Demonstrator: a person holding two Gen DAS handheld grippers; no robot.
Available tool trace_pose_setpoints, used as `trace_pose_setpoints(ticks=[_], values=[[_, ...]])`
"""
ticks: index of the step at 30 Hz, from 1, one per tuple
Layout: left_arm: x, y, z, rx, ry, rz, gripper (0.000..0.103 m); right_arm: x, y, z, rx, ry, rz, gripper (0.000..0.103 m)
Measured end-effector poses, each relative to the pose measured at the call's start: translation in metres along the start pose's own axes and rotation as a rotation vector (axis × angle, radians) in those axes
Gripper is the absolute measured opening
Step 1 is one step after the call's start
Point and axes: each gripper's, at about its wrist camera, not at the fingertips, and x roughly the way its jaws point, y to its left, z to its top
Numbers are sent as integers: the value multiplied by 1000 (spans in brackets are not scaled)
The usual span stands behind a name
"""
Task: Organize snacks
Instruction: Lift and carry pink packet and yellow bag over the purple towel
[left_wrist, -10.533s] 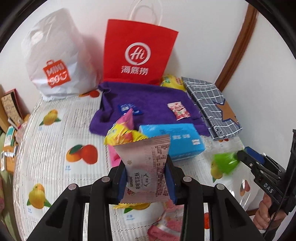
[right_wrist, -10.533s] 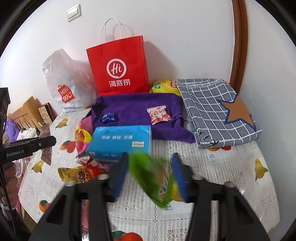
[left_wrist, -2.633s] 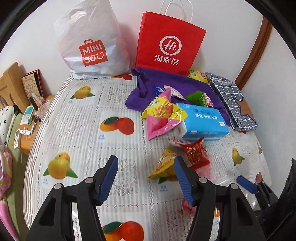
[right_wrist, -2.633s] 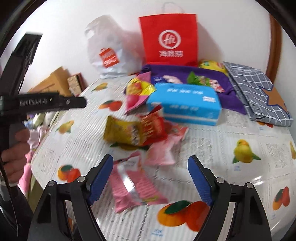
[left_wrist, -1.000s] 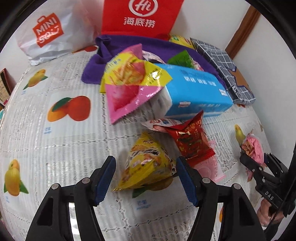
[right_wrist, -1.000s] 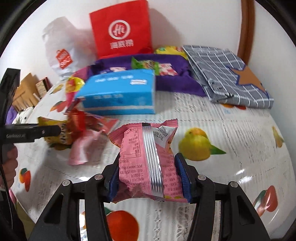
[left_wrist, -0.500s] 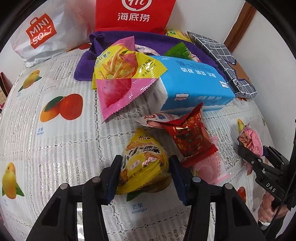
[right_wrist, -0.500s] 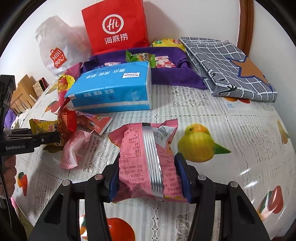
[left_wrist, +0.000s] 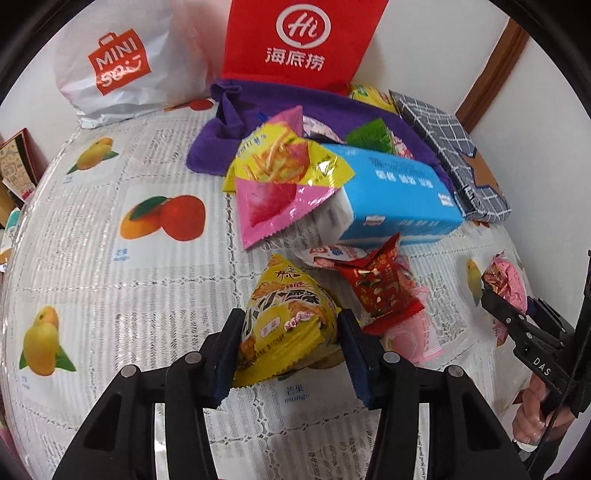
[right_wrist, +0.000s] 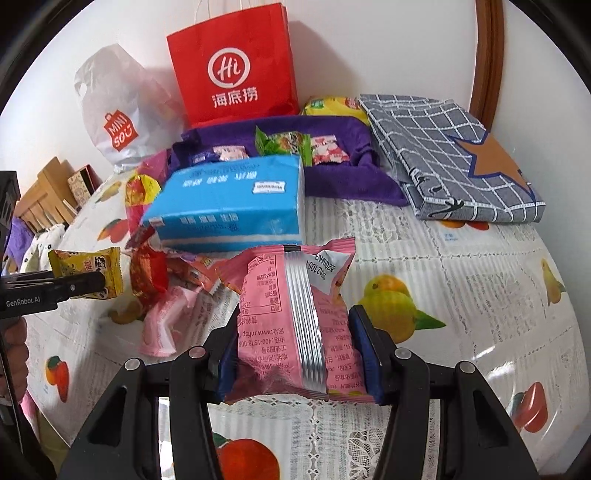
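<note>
While the left gripper (left_wrist: 290, 338) is clenched on the yellow packet (left_wrist: 286, 317) at the bench's (left_wrist: 110, 273) near edge, the right gripper (right_wrist: 295, 350) grips a pink packet (right_wrist: 295, 317), lifted. This looks like mid-pickup; next, both likely go toward 12 o'clock, onto the purple cloth (right_wrist: 332, 173), where other snacks lie.

both views were bright and evenly lit, with soft shadows behind the red paper bag (right_wrist: 236, 70) on the wall ahead. glare streaked the glossy tablecloth (right_wrist: 509, 354) to the right of the right gripper. fisheye bending curved the edges inside black corners; nearby focus was sharp, slightly soft at the rim.
</note>
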Motion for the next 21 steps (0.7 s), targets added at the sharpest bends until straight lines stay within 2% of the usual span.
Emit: trace_pose_setpoints(ticks=[11, 21], values=[[-30, -23, 19, 23, -74, -22, 49, -29, 5, 20, -24, -66, 14, 54], [-42, -43, 49, 36, -127, -46, 49, -40, 10, 52, -35, -105, 29, 54]])
